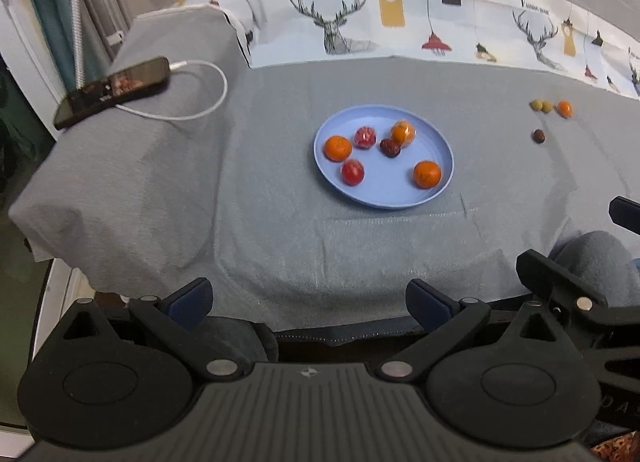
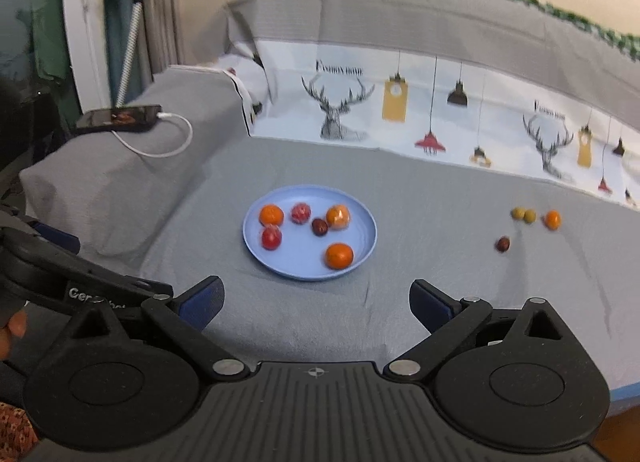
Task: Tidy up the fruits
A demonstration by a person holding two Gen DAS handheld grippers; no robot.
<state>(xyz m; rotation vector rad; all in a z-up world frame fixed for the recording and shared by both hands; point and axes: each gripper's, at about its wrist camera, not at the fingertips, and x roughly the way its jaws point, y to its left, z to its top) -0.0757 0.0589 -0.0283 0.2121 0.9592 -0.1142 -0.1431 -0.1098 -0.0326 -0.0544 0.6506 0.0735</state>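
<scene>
While both claws gape empty: blue plate [image 1: 442, 178] with six fruits, four loose beside.

Six fruits [image 1: 427, 174] on blue plate [image 1: 384, 198]

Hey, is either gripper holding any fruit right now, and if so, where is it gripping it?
Nothing is held. The left gripper and right gripper are both open and empty, short of the blue plate.

Both wrist views face forward, sharing the plate [image 1: 440, 186], from near edge
</scene>
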